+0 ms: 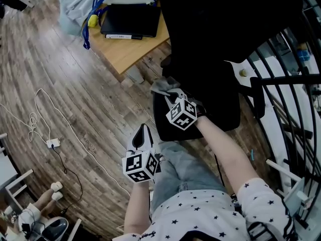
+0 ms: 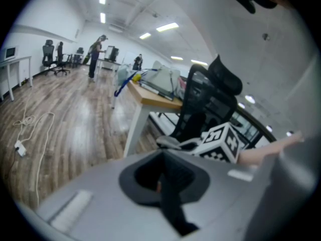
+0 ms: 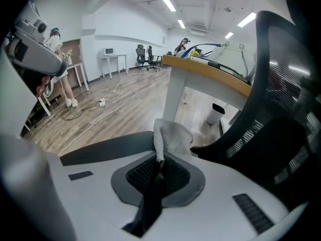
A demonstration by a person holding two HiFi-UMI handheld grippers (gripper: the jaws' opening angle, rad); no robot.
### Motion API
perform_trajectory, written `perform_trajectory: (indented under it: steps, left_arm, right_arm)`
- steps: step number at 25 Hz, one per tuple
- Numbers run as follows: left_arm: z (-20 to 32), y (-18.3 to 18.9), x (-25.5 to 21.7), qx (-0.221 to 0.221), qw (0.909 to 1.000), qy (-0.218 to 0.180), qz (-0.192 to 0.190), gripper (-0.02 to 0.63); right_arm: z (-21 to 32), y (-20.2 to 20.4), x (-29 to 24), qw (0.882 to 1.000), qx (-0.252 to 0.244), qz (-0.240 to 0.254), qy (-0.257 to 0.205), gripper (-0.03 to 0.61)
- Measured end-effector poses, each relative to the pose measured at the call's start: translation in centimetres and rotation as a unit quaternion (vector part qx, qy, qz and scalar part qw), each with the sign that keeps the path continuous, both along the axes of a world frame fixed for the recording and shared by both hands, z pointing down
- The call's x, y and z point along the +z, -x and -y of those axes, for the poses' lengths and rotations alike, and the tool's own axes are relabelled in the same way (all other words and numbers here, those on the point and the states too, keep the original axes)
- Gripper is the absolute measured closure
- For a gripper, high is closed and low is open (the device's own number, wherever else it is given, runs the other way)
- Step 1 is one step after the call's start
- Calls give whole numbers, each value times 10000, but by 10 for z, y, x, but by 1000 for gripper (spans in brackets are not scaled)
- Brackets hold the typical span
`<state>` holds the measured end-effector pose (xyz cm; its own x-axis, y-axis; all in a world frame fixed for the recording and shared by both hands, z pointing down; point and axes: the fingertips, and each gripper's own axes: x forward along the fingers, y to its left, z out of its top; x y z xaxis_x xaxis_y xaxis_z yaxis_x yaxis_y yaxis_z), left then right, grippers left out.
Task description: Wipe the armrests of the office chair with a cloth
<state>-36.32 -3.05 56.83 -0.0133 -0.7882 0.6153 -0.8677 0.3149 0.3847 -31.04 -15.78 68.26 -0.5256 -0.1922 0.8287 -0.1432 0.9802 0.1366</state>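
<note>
The black office chair stands in front of me, its mesh back filling the right of the right gripper view. My right gripper is shut on a grey cloth. It holds the cloth at the near end of the chair's dark left armrest. The other armrest shows at the chair's right side. My left gripper hangs lower, by my leg and apart from the chair, shut with nothing in it.
A wooden desk with a black laptop and a blue bag stands left of the chair. A white cable and power strip lie on the wood floor. Black railing runs on the right. People stand far off.
</note>
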Motion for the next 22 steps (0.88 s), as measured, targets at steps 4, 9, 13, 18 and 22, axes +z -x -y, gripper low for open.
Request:
perform_trajectory:
  steps: [4, 9, 13, 18, 22]
  left_arm:
    - [-6, -4, -3, 46, 10000, -21, 1, 607]
    - [-16, -6, -5, 76, 10000, -27, 3, 607]
    - [-26, -11, -7, 103, 9999, -46, 9, 607]
    - [-36, -13, -8, 100, 9999, -59, 1, 607]
    - [-43, -14, -9, 105, 9999, -70, 17, 607]
  right_arm:
    - [-4, -1, -1, 9999, -72, -82, 1, 551]
    - [-18, -2, -2, 9997, -199, -108, 70, 551]
    - [-34, -5, -3, 9994, -289, -125, 132, 551]
    - [-47, -7, -1, 9990, -349, -168, 236, 551]
    - [-59, -9, -1, 9986, -395, -201, 292, 551]
